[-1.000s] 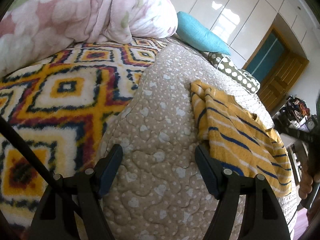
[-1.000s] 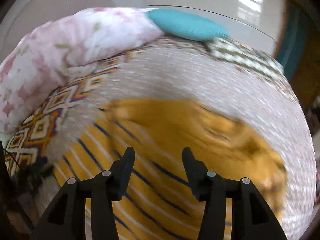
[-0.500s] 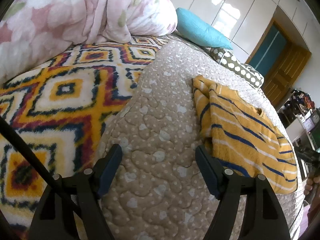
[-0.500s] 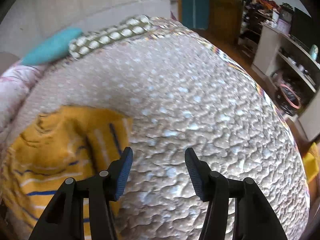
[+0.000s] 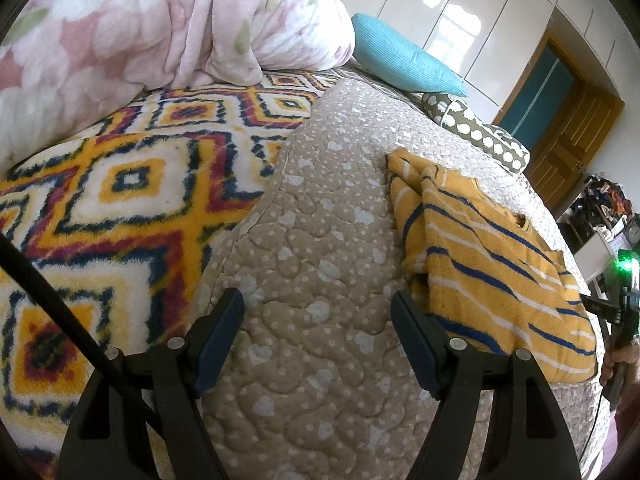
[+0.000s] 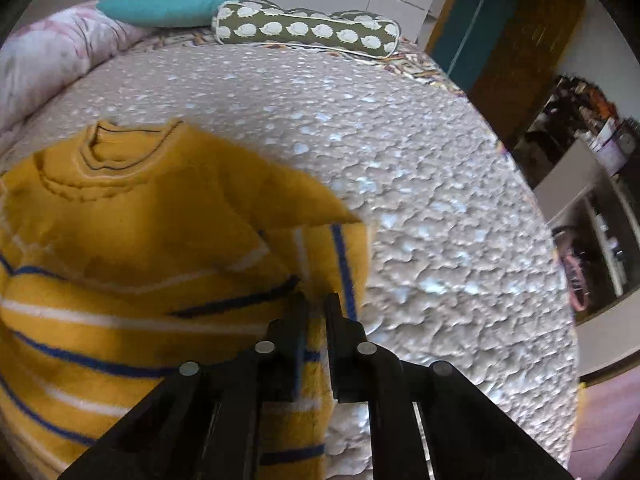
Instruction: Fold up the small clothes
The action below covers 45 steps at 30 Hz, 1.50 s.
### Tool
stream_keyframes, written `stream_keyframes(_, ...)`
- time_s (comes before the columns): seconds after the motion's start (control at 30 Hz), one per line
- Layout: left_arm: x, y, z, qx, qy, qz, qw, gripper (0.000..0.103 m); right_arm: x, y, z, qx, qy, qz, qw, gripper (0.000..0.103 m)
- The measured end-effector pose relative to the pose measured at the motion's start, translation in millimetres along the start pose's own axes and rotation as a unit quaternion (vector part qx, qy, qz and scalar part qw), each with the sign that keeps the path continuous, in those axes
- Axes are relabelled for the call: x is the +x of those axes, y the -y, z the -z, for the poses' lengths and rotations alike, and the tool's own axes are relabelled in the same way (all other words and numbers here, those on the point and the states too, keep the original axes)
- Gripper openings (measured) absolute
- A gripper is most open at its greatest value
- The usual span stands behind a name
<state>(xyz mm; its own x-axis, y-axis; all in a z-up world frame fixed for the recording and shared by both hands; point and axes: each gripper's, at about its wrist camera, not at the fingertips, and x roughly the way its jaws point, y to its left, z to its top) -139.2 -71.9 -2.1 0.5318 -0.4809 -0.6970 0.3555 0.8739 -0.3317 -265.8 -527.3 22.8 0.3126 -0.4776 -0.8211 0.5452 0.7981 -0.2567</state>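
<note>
A bed is being covered by a beige quilt (image 5: 320,248) stitched with pale hearts, and a fleece blanket (image 5: 120,184) in orange, red and navy diamonds is being shown beside it on the left. A pink floral duvet (image 5: 152,20) is being kept bunched at the head of the bed, with a teal pillow (image 5: 404,64) and a green bolster (image 6: 308,32) printed with white shapes lying next to it.

The yellow sweater (image 6: 132,248) with blue and white stripes is being laid flat on the quilt, collar toward the pillows, one sleeve already folded in across the body; in the left view it (image 5: 492,264) is being seen to the right of the left gripper.

The right gripper (image 6: 316,320) is being closed over the folded sleeve at the sweater's right edge, its jaws almost together with a strip of the knit between them; whether the pads are pressing it cannot be told through the blur.

The left gripper (image 5: 316,328) is being held wide apart above bare quilt, nothing between its fingers, the sweater's hem lying just beside the right finger.
</note>
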Motion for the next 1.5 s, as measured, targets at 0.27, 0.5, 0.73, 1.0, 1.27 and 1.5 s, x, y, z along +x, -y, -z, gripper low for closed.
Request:
stream_keyframes(0.27,0,1,0,-0.001,0.000,0.000,1.0000,0.075,-37,37,19,0.042,0.040,0.029,0.998,0.044)
stream_keyframes(0.5,0,1,0,0.000,0.001,0.000,1.0000,0.075,-92,26,28,0.106,0.079,-0.146,0.980,0.044)
stream_keyframes(0.73,-2,-1,0,-0.006,0.004,0.009,0.9999,0.075,-85,-90,25,-0.013,0.073,-0.212,0.974,0.032)
stream_keyframes(1.0,-10,-12,2,-0.036,0.020,0.044,0.9982,0.075,-60,-148,40,-0.107,0.080,-0.108,0.985,0.050)
stream_keyframes(1.27,-15,-22,4,-0.067,0.033,0.074,0.9945,0.075,-116,-163,36,-0.139,0.127,-0.145,0.971,0.058)
stream_keyframes(1.5,-19,-31,5,-0.090,0.042,0.093,0.9907,0.075,-137,-240,49,-0.223,0.135,-0.194,0.946,0.028)
